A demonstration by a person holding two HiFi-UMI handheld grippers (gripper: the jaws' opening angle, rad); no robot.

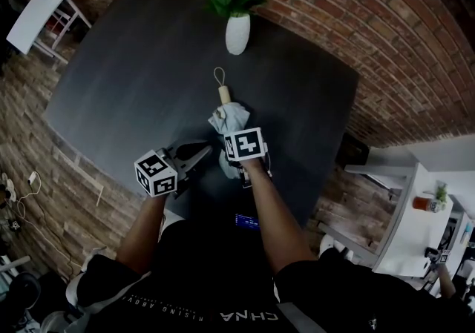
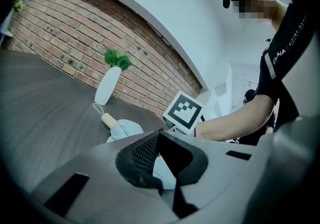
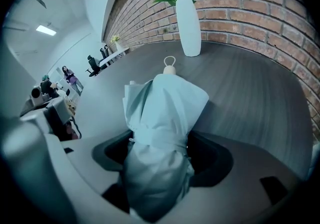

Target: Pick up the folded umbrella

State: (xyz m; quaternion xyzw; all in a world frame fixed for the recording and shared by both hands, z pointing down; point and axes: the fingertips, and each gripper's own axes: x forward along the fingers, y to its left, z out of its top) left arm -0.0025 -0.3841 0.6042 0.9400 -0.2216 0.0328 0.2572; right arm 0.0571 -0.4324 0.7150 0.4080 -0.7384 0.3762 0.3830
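The folded umbrella (image 1: 231, 118) is pale blue with a wooden handle (image 1: 223, 94) and a cord loop, and lies on the dark table (image 1: 133, 79) pointing toward the vase. My right gripper (image 1: 236, 168) points steeply down over its near end. In the right gripper view the umbrella (image 3: 162, 118) stands between the wide jaws of the right gripper (image 3: 162, 152), with dark gaps at both sides, so it is open. My left gripper (image 1: 202, 150) hovers just left of it, near level; in its own view the left gripper (image 2: 159, 133) has its tips together with nothing held.
A white vase (image 1: 237, 33) with a green plant stands beyond the umbrella near the brick wall (image 1: 356, 20). The table's near edge lies just under my hands. White side tables (image 1: 41, 12) stand off to the far left and the right.
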